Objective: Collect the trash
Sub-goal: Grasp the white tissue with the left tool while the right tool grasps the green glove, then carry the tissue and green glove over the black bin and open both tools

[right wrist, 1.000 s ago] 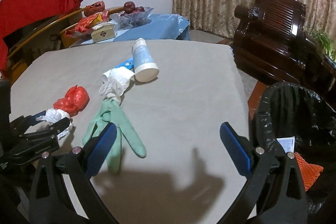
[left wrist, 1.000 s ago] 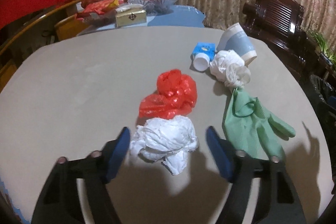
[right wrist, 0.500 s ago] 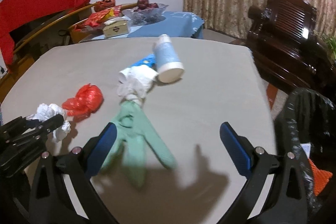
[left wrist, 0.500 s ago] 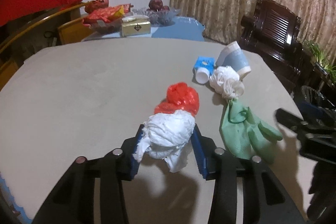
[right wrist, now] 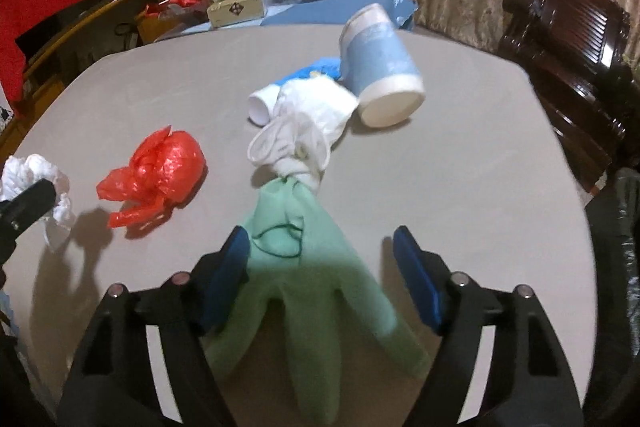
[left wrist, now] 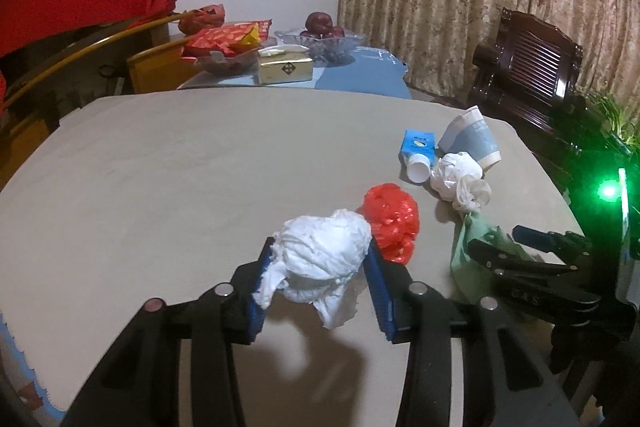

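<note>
My left gripper (left wrist: 320,269) is shut on a crumpled white paper wad (left wrist: 328,243) and holds it just above the grey table (left wrist: 160,167). A red plastic bag (left wrist: 390,223) lies right behind it. In the right wrist view a green rubber glove (right wrist: 312,291) lies flat between the blue pads of my right gripper (right wrist: 322,243). Its jaws are closing; the left pad is at the glove's edge and the right pad stands apart. Beyond the glove lie a knotted white bag (right wrist: 304,131), a tipped blue paper cup (right wrist: 380,67) and a small blue carton (left wrist: 416,147).
A bin with a black liner (right wrist: 616,227) stands off the table's right edge, with a dark wooden chair (right wrist: 568,27) behind it. A side table at the back holds a tissue box (left wrist: 284,69), snack bags and a fruit bowl.
My left gripper closed on the white wad and lifted it off the table. My right gripper swung left and down from near the bin to over the green glove, and its jaws narrowed.
</note>
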### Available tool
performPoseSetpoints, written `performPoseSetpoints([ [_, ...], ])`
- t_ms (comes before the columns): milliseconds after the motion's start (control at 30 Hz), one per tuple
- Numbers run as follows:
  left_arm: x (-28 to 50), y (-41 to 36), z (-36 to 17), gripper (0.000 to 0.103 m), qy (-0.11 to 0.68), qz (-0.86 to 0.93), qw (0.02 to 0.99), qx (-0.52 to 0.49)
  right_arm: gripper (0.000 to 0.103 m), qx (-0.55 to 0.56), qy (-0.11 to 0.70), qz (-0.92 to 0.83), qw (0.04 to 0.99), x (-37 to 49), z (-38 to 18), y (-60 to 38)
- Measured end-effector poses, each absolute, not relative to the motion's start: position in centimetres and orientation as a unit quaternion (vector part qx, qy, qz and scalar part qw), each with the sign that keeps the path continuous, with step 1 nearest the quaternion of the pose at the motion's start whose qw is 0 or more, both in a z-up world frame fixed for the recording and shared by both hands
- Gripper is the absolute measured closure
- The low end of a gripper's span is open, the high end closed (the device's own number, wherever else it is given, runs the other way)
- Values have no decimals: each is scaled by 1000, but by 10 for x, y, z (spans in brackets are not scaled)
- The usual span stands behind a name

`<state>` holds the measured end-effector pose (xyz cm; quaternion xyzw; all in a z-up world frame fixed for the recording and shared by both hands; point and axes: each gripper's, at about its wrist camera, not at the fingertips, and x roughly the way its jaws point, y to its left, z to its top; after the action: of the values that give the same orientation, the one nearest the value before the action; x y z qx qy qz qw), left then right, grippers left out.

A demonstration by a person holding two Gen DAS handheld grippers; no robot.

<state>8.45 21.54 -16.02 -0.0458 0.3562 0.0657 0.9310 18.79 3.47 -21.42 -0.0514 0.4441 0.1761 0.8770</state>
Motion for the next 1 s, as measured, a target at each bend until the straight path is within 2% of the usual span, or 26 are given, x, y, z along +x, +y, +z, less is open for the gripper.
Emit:
performPoseSetpoints([
  [33,85,216,-160,60,356,66,931,-45,43,-51,447,182,874,189,-215,36],
  [100,84,216,-161,60,357,66,931,-45,63,-53,448,195,871,188,-214,40],
  [167,84,216,-161,60,355,66,931,-45,79,-53,450,217,865,185,-211,44],
  [200,84,214,-161,60,355,66,932,-45,82,-53,448,219,865,184,-209,43],
  [333,82,207,-157,60,352,64,933,-39,85,-46,440,237,865,173,-196,39],
  [1000,90,165,-117,60,329,26,944,-20,85,0,388,211,897,140,-116,-21],
])
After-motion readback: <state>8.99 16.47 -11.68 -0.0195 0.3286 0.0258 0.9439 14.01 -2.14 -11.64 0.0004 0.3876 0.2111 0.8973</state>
